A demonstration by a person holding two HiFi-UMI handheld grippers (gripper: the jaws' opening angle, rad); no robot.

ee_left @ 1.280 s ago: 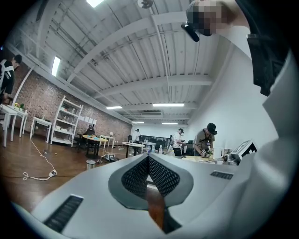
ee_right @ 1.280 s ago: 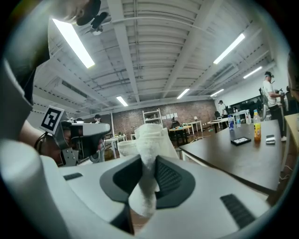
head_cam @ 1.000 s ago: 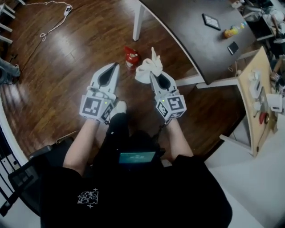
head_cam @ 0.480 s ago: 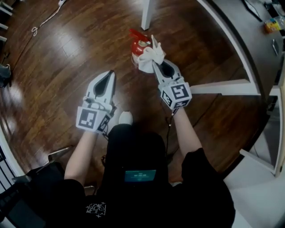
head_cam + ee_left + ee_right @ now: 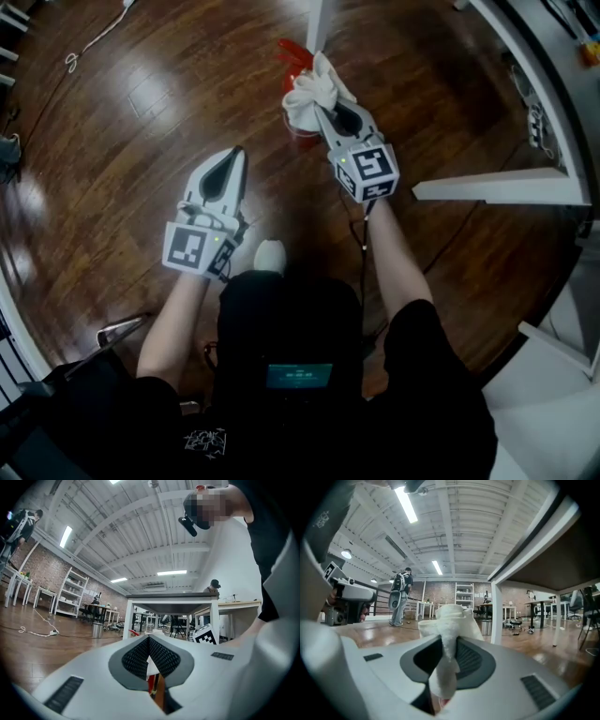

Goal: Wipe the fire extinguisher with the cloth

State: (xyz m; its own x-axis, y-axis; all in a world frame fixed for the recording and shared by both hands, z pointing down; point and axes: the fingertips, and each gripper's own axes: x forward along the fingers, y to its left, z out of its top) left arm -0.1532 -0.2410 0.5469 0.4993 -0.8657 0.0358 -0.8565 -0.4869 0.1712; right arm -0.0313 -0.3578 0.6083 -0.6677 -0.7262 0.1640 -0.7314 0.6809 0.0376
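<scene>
Fire extinguisher (image 5: pixel 292 52) stands red on the wooden floor (image 5: pixel 141 141) at the top centre of the head view, just beside a white table leg (image 5: pixel 315 19). We see the white cloth (image 5: pixel 314 89) bunched across it from above. Our right gripper (image 5: pixel 325 111) is clamped on that cloth, which spills past its tips. Our left gripper (image 5: pixel 233 155) hangs lower left, jaws pressed together, apart from the extinguisher.

No writing legible to us, only square coded markers (image 5: pixel 190 248) on our left gripper (image 5: pixel 233 152) and right gripper (image 5: pixel 322 111).
</scene>
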